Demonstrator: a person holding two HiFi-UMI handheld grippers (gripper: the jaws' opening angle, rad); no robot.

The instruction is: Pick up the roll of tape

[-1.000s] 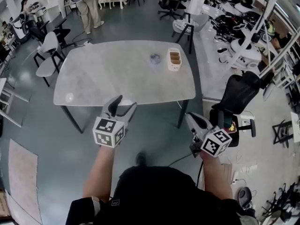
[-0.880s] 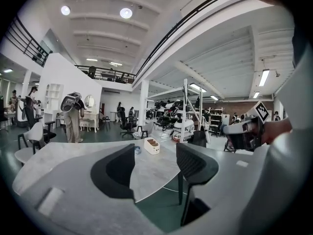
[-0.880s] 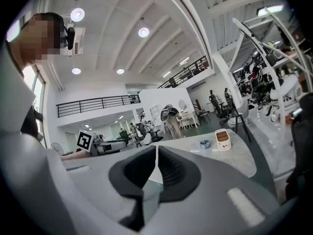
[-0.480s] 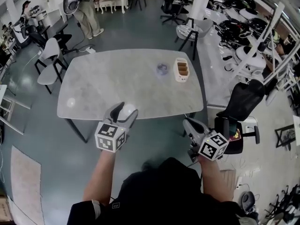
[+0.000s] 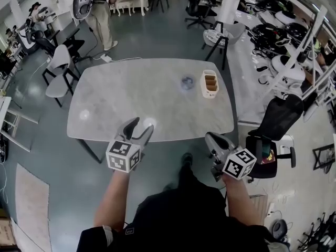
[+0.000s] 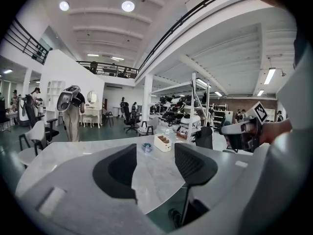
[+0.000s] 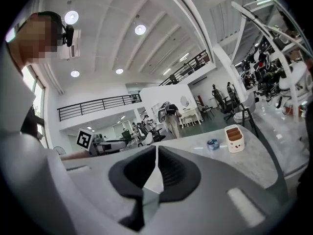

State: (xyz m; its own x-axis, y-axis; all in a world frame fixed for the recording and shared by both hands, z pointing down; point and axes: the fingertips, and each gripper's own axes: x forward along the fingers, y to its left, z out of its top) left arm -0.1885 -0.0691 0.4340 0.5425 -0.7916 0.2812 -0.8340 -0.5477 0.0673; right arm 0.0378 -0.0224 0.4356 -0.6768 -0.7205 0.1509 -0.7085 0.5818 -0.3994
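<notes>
Head view, steeply down onto a pale grey, stone-look table in a big open workshop hall. On the table's far right part, lying flat: a small bluish roll of tape, clear of both grippers. Just past it toward the table's right edge, a white box-like holder with brown compartments.

At the table's near edge, roughly midway along it: the left gripper, pointing across the table. Jaws spread wide, though just now closing a little, and gripping nothing. Through the gap, in the left gripper view, only bare tabletop, with the tape small and far off across the table.

Off the table's near right corner: the right gripper, jaws pressed together at the tips and empty. Well apart from the tape, which sits far across the table in the right gripper view too.

Beyond the table's far left corner, a standing person in a dark top and light trousers. Left of the table, a white chair. Right of the table, a black office chair.
</notes>
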